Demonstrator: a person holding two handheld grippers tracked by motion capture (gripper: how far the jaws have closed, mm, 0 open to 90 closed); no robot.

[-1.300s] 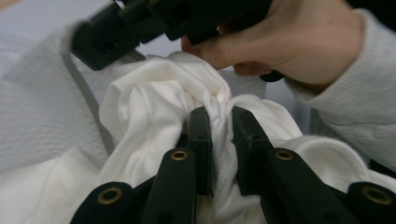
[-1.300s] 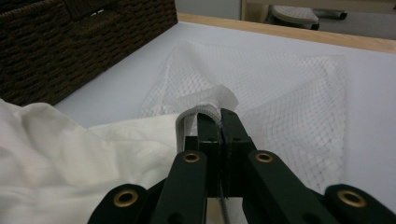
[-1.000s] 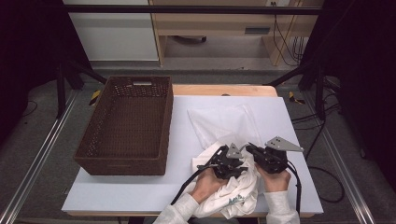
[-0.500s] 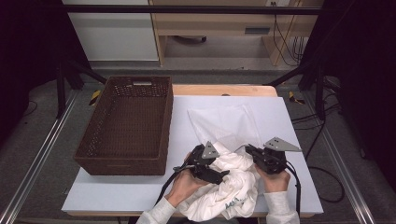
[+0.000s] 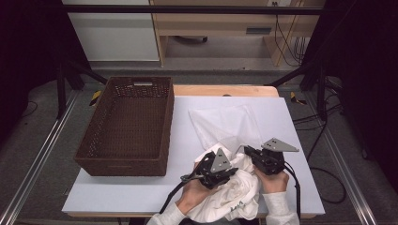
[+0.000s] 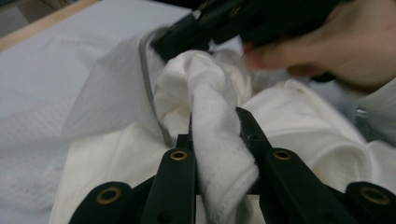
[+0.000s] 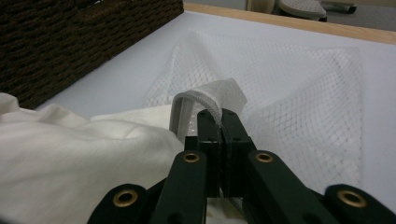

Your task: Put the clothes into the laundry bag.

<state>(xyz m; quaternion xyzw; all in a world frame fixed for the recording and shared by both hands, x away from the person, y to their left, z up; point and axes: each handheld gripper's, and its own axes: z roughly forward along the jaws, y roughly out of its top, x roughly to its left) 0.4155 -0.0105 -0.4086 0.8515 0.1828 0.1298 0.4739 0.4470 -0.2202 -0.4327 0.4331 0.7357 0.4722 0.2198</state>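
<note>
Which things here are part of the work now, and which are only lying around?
In the work:
- white garment, pinched by the left tongs
- mesh bag, its edge pinched by the right tongs

Lying about:
- brown basket, untouched
- table

One tabletop (image 5: pixel 141 192), white-surfaced. One basket (image 5: pixel 126 126), brown wicker, along the left edge of the tabletop. One mesh bag (image 5: pixel 225 124), white, lying toward the right half of the tabletop. One garment (image 5: pixel 234 194), white cloth, bunched at the near edge. Two grippers: the left gripper (image 5: pixel 217 169) and the right gripper (image 5: pixel 247 152), one per hand. Two hands: the left hand (image 5: pixel 195 194) and the right hand (image 5: pixel 271 180). Two grey plates, one on top of each gripper. Two cables, one trailing from each gripper.
</note>
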